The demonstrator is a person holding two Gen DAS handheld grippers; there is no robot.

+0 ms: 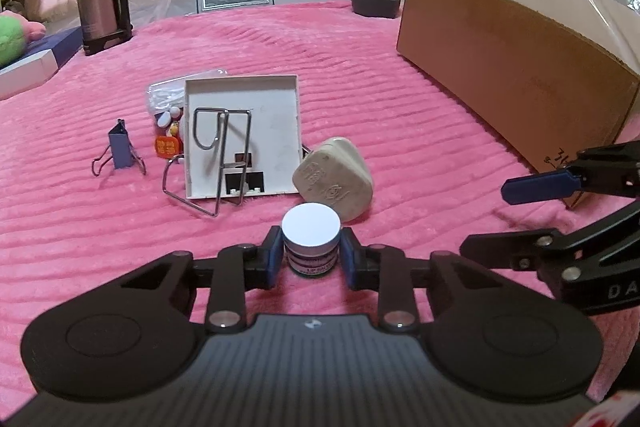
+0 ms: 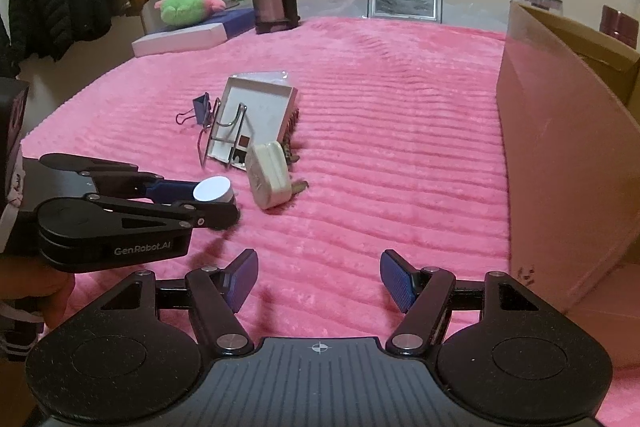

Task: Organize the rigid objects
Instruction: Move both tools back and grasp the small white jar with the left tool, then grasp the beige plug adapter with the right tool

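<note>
Left tool point(image 1: 311, 255) pinching small white-lidded jar point(image 1: 311, 231) (pads touching), right tool point(image 2: 318, 281) half-open, empty.

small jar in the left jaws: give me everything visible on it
The jar is small and round, with a flat white lid and a pale band under it; the label below reads partly "LIP", with a green strip at the bottom. It stands upright on the pink blanket, just in front of the white plug, apart from it. The left gripper has its blue pads against both sides.
</note>
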